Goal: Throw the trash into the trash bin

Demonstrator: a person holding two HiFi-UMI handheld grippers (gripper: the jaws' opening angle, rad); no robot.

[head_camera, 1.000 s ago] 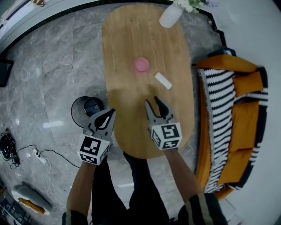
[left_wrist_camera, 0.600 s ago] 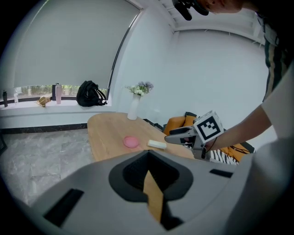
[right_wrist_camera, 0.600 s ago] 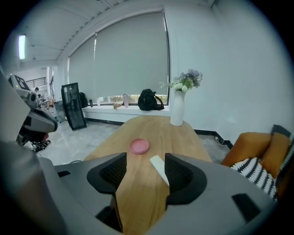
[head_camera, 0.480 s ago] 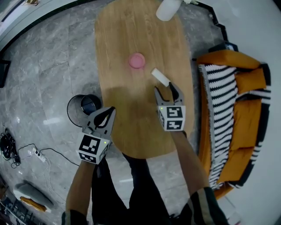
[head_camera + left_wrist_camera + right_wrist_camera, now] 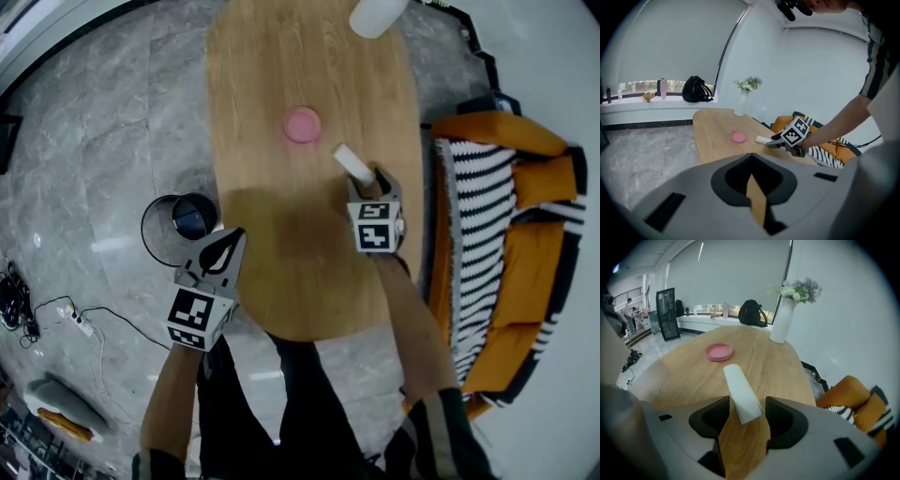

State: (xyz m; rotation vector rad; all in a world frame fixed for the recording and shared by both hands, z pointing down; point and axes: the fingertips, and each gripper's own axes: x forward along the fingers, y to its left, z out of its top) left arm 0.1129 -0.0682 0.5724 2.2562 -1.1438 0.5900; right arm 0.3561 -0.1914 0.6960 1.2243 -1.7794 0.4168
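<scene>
The trash is a white strip (image 5: 352, 164) lying flat on the table (image 5: 281, 244), right of centre and just near and right of a pink dish (image 5: 302, 124). It looks like folded paper or tissue, though the pictures do not settle which. It is probably very light, soft and easily creased, with no risk of breaking. The likelier trouble is that it slides on the smooth wood or buckles instead of lifting.

The right gripper (image 5: 372, 180) points steeply down at it. Its jaws have just been opening and stand wide apart, with the strip's near end between them and neither pad pressing on it. That near end is a sensible place to grip, across the narrow width, so the rest hangs free. A firm pinch should do no harm. The pads need to come low enough to catch the thin edge against the table.

The left gripper (image 5: 228, 246) hangs at the table's near left edge, its jaws together and empty. The bin (image 5: 147, 234) stands on the floor left of the table, just beyond that gripper and well apart from the strip.
</scene>
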